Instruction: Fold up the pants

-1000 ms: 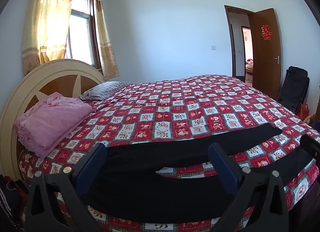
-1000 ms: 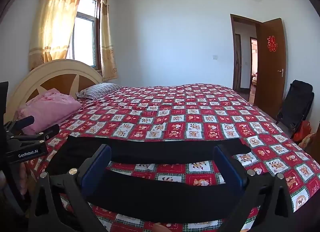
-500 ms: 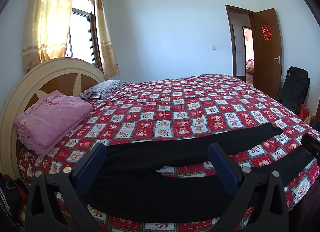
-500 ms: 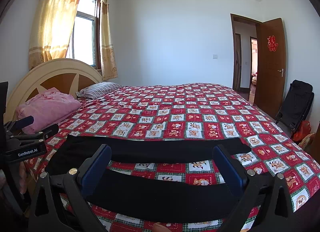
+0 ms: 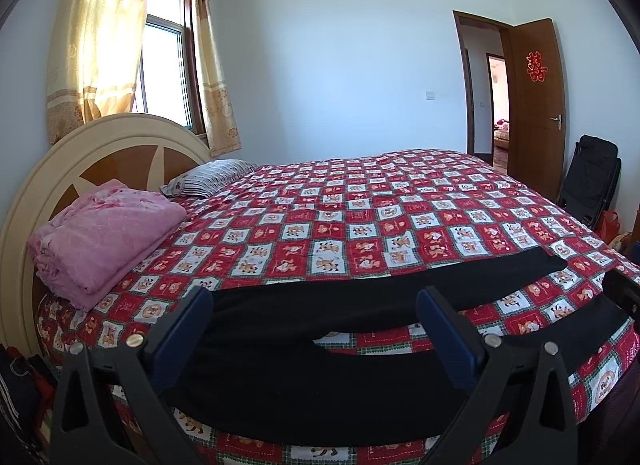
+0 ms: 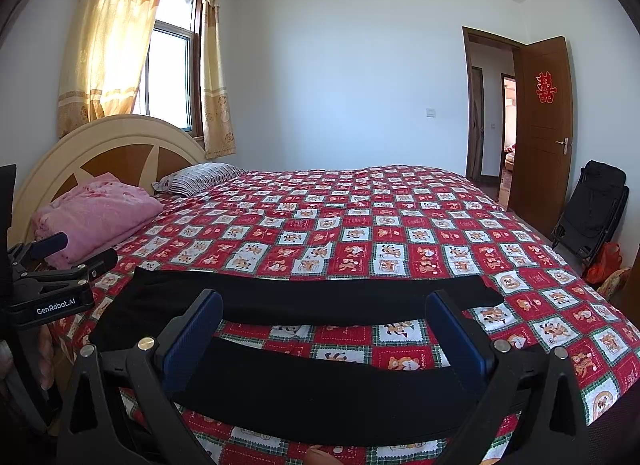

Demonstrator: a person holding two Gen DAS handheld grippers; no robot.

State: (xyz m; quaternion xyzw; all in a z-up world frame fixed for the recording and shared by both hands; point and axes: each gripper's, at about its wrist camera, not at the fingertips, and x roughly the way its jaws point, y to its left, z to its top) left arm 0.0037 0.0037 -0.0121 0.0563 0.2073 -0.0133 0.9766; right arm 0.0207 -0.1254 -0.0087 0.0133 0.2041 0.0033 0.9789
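Black pants [image 5: 304,377] lie flat along the near edge of the bed, waist to the left, two legs spread apart toward the right; they also show in the right wrist view [image 6: 320,385]. My left gripper [image 5: 316,321] is open and empty, hovering above the waist end. My right gripper [image 6: 324,325] is open and empty, above the legs. The left gripper's body [image 6: 52,285] shows at the left edge of the right wrist view.
The bed has a red and white patchwork quilt [image 5: 360,225]. A folded pink blanket [image 5: 104,237] and a striped pillow [image 5: 208,181] lie by the headboard [image 5: 120,145]. A black folded chair [image 5: 592,181] stands by the open door [image 5: 536,105].
Both grippers have drifted very slightly; the views have shifted a little. The pants have not moved.
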